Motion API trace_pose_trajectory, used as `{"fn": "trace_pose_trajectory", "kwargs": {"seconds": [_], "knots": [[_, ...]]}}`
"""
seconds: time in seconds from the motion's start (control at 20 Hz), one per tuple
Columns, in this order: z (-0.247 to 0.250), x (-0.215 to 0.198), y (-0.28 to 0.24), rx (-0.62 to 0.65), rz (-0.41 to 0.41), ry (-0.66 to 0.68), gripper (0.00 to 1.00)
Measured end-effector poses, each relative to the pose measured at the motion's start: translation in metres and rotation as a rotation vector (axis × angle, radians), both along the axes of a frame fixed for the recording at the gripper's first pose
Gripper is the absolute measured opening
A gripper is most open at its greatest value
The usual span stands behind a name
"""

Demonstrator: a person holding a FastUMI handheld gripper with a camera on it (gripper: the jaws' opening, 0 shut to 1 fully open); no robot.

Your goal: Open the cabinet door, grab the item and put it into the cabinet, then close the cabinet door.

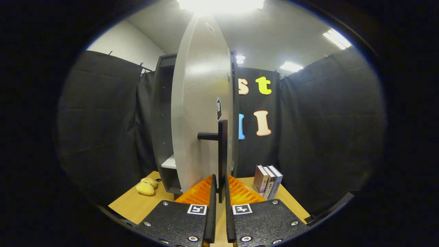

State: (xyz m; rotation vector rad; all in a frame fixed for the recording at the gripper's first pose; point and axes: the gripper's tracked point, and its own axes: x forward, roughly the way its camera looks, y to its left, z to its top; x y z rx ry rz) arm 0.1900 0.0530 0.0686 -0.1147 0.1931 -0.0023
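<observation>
the hand-held gripper [220, 187] is clenched on the door handle [222, 154], cabinet door [202, 103] partly open. the plush toy [146, 186] sits on the worktop [137, 204], not yet stowed.

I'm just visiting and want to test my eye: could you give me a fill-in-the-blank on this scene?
1. The fingers are closed on the door's black ____.
2. The cabinet door stands ____.
3. The yellow plush toy lies on the ____, left of the cabinet.
4. Right of the cabinet stand three ____.

Missing words: handle; open; table; books
</observation>
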Motion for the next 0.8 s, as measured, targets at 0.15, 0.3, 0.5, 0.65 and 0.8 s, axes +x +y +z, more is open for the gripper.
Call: {"fn": "trace_pose_trajectory", "kwargs": {"seconds": [0.15, 0.3, 0.5, 0.65, 0.8], "knots": [[0.001, -0.002, -0.010, 0.002, -0.036, -0.003, 0.13], [0.002, -0.005, -0.018, 0.020, -0.069, -0.008, 0.13], [0.005, -0.007, -0.029, 0.009, -0.120, -0.030, 0.13], [0.008, -0.009, -0.039, -0.022, -0.148, -0.056, 0.09], [0.014, -0.016, -0.060, -0.069, -0.222, -0.112, 0.05]]}}
